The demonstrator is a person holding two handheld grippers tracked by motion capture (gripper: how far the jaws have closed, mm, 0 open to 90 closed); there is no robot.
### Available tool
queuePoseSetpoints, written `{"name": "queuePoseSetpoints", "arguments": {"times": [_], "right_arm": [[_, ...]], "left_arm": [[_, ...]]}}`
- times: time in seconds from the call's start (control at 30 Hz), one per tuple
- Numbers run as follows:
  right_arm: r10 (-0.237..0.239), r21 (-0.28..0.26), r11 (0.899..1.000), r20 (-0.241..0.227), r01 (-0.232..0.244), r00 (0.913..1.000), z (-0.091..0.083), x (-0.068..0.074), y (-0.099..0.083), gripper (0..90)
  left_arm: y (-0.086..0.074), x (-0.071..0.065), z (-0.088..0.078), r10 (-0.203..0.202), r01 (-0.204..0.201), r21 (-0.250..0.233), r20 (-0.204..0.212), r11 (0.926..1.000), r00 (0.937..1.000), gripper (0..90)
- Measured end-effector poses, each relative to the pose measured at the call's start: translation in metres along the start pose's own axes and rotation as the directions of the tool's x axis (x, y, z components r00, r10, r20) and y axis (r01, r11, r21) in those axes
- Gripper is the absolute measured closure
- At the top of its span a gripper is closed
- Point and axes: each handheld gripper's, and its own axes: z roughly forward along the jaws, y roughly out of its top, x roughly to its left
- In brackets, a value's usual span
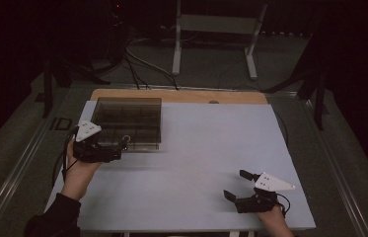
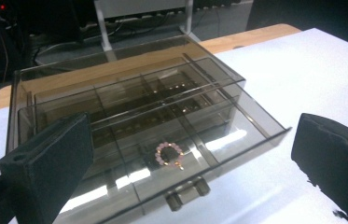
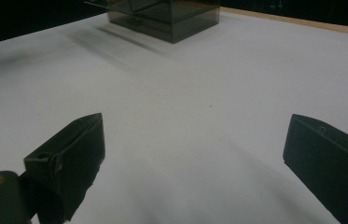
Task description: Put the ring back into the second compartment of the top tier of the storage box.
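Left gripper (image 2: 185,154) fingers wide open, empty, at the drawer (image 2: 237,149). Bracelet (image 2: 169,155) lies inside. Right gripper (image 3: 192,154) open, empty, over worktop (image 3: 199,93).

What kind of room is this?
Probably a lab or workshop: a white table in a dark room, cables on the floor, and a handheld left tool near a clear drawer box.

Setting: a dim lab or recording room, not a home. My work surface is a white table (image 1: 206,148) with a bare wooden edge (image 1: 179,96) at the far side. Beyond it: grey floor, loose black cables (image 1: 139,66) trailing across it, the white metal legs of another stand (image 1: 214,37), dark surroundings, and one small red indicator light (image 1: 118,6).
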Motion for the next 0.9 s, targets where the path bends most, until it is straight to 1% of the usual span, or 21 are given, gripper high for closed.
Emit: {"name": "queuePoseSetpoints", "arguments": {"times": [0.13,0.23,0.27,0.3,0.33,0.43,0.47,0.5,0.57,0.6,0.63,0.67,0.7,0.73,0.77,0.8,0.87,0.9], "right_arm": [[0.000,-0.002,1.000,-0.001,0.000,1.0000,0.000,0.000,0.000,5.6],[0.000,-0.002,1.000,-0.003,0.000,1.0000,0.000,0.001,0.000,5.5],[0.002,-0.003,1.000,-0.003,-0.002,1.0000,0.000,0.001,0.000,5.5],[0.001,-0.002,1.000,-0.003,-0.001,1.0000,0.000,0.001,0.000,5.5],[0.000,0.001,1.000,-0.002,0.000,1.0000,0.000,0.001,0.000,5.5],[0.004,-0.003,1.000,0.000,-0.004,1.0000,0.000,0.000,0.000,5.5],[0.003,-0.003,1.000,0.000,-0.003,1.0000,0.000,0.000,0.000,5.5],[0.001,0.000,1.000,-0.001,-0.001,1.0000,0.001,0.000,0.000,5.5],[0.002,-0.002,1.000,-0.002,-0.002,1.0000,0.001,0.000,0.000,5.5],[0.003,-0.003,1.000,-0.002,-0.003,1.0000,0.001,0.000,0.000,5.5],[0.003,-0.003,1.000,-0.002,-0.003,1.0000,0.001,0.000,0.000,5.5],[0.003,0.000,1.000,-0.002,-0.003,1.0000,0.001,0.000,0.000,5.5],[0.005,0.000,1.000,-0.002,-0.005,1.0000,0.001,0.000,0.000,5.5],[0.005,0.000,1.000,-0.002,-0.005,1.0000,0.001,0.000,0.000,5.5],[0.004,-0.003,1.000,0.001,-0.004,1.0000,0.000,0.000,0.000,5.5],[0.005,-0.005,1.000,0.000,-0.005,1.0000,0.000,0.000,0.000,5.6],[0.004,-0.003,1.000,0.000,-0.004,1.0000,0.000,0.000,0.000,5.5],[0.003,-0.001,1.000,0.001,-0.003,1.0000,0.000,0.000,0.000,5.5]], "left_arm": [[-0.007,-0.005,-0.004,0.004,-0.004,-0.011,0.009,0.9999,1.0000,0.0],[-0.014,-0.006,-0.008,-0.016,0.016,-0.023,0.009,0.9996,0.9998,0.0],[-0.016,-0.007,-0.008,-0.017,0.017,-0.026,0.015,0.9995,0.9997,0.0],[-0.018,-0.007,-0.009,-0.016,0.017,-0.022,0.017,0.9996,0.9997,0.0],[-0.020,-0.008,-0.010,-0.014,0.014,-0.021,0.009,0.9997,0.9999,0.0],[-0.027,-0.011,-0.012,-0.008,0.009,-0.034,0.005,0.9994,1.0000,0.0],[-0.032,-0.013,-0.013,-0.002,0.003,-0.047,0.013,0.9989,0.9999,0.0],[-0.035,-0.014,-0.013,-0.003,0.004,-0.043,0.016,0.9990,0.9999,0.0],[-0.042,-0.015,-0.012,-0.027,0.027,-0.034,0.025,0.9990,0.9993,0.0],[-0.045,-0.015,-0.012,-0.033,0.033,-0.024,0.025,0.9992,0.9992,0.0],[-0.045,-0.015,-0.012,-0.033,0.033,-0.024,0.025,0.9992,0.9992,0.0],[-0.053,-0.015,-0.012,-0.040,0.041,-0.027,0.023,0.9988,0.9989,0.0],[-0.056,-0.016,-0.012,-0.038,0.038,-0.031,0.016,0.9988,0.9992,0.0],[-0.056,-0.016,-0.012,-0.038,0.038,-0.031,0.016,0.9988,0.9992,0.0],[-0.062,-0.017,-0.012,-0.039,0.040,-0.042,0.005,0.9983,0.9992,0.0],[-0.065,-0.018,-0.012,-0.038,0.038,-0.052,0.004,0.9979,0.9993,0.0],[-0.067,-0.018,-0.012,-0.035,0.035,-0.049,0.005,0.9982,0.9994,0.0],[-0.074,-0.019,-0.012,-0.023,0.023,-0.052,0.008,0.9984,0.9997,0.0]]}}
